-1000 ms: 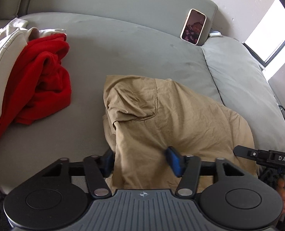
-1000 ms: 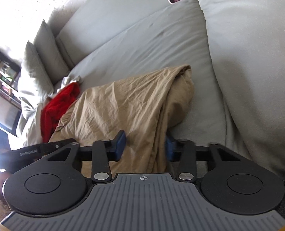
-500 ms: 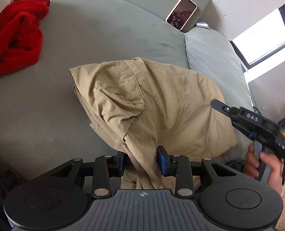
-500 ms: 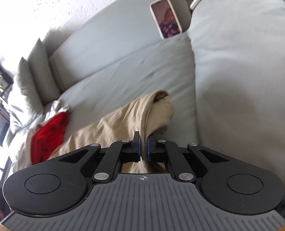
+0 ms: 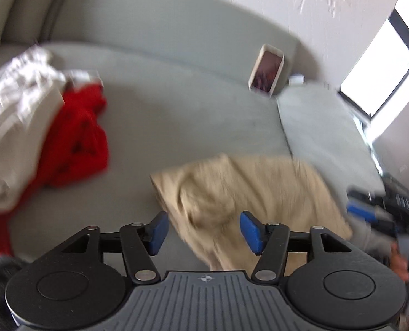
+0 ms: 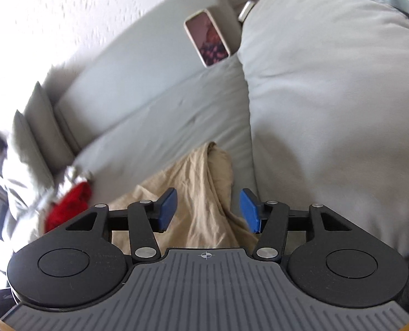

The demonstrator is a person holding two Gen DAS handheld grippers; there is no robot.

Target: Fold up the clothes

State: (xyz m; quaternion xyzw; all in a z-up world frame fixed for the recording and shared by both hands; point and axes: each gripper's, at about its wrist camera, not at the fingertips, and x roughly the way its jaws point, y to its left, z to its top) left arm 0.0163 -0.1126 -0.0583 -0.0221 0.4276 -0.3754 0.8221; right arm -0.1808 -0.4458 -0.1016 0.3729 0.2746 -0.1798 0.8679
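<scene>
Tan garment [image 5: 248, 190] on grey sofa [image 5: 176, 115], left hand-held gripper [image 5: 201, 231] and right hand-held gripper [image 6: 207, 210] both spread wide, empty, no legible writing

No words, brands or numbers can be read in either view. The only mark is a small compass-like cross emblem on the grey ribbed body of each tool, just behind the left tongs [image 5: 201, 227] and the right tongs [image 6: 207, 209]. The phone [image 5: 266, 71] screen shows a blurred picture only.
</scene>
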